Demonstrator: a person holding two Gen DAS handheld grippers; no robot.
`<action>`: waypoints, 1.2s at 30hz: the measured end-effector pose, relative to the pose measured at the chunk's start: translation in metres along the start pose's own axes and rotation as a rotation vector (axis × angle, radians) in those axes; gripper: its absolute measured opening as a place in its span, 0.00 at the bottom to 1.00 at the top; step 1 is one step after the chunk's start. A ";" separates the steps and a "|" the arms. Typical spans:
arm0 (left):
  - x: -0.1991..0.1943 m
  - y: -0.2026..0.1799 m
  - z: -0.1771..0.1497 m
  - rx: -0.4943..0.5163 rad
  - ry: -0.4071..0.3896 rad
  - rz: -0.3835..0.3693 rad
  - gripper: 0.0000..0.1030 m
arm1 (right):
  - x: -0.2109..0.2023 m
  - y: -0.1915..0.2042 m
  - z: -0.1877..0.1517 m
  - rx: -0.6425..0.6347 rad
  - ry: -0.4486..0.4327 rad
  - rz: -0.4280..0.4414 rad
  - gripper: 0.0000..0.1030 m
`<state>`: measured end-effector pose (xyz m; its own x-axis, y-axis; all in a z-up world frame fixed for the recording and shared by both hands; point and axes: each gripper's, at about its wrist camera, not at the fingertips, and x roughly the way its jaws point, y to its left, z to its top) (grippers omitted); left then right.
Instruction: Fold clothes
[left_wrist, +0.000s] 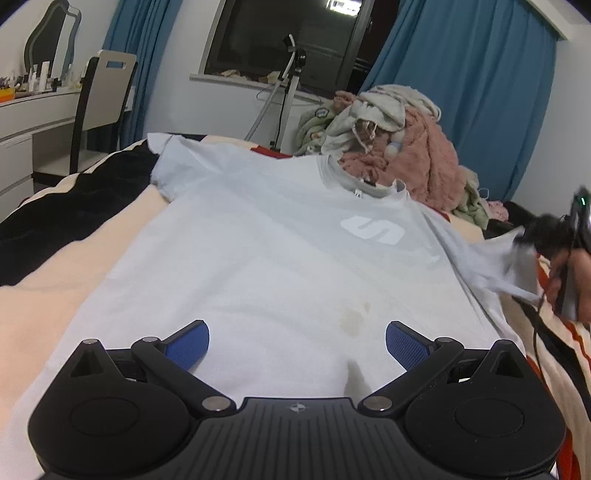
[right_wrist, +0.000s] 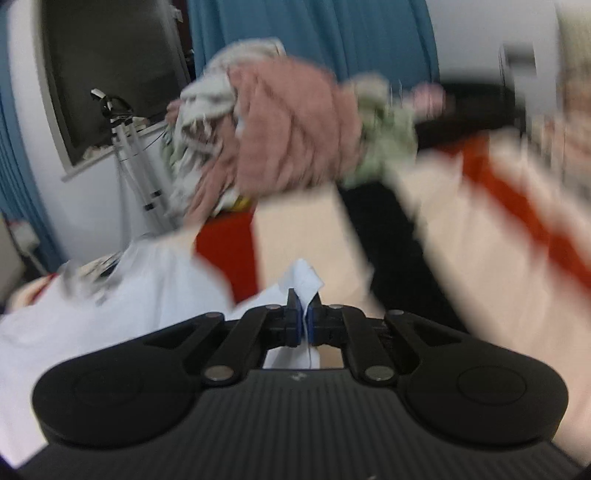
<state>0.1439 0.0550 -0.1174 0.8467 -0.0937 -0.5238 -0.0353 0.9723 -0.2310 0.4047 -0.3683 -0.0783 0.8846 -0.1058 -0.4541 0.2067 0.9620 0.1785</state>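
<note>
Bedspread (left_wrist: 44, 295) under white T-shirt (left_wrist: 258, 251); right gripper (right_wrist: 303, 314) pinches its sleeve (right_wrist: 304, 280), left gripper (left_wrist: 297, 343) spread wide

A pale grey-white cotton T-shirt (left_wrist: 258, 251) fills the middle of the left wrist view, with a white logo (left_wrist: 371, 230) on the chest and a faint yellowish-brown stain (left_wrist: 352, 317) lower down. The fleecy bedspread (left_wrist: 55, 295) beneath is cream with black and red bands. At upper right sits a heap of dusty-pink, pale green and off-white clothes (left_wrist: 402, 147), before plain blue curtains (left_wrist: 472, 92). The black left gripper (left_wrist: 297, 345) has 2 blue pads.
</note>
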 end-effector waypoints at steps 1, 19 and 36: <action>0.004 -0.001 0.000 0.001 -0.004 -0.005 1.00 | 0.006 0.000 0.017 -0.062 -0.025 -0.040 0.06; 0.044 -0.013 -0.005 0.124 0.024 -0.024 1.00 | 0.048 -0.019 0.026 -0.108 -0.052 -0.174 0.75; -0.074 -0.021 0.000 0.144 -0.087 -0.085 1.00 | -0.280 0.060 -0.067 -0.025 -0.079 0.153 0.74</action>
<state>0.0825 0.0412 -0.0735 0.8862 -0.1641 -0.4333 0.1096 0.9829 -0.1481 0.1414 -0.2643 0.0015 0.9351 0.0241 -0.3535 0.0573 0.9743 0.2180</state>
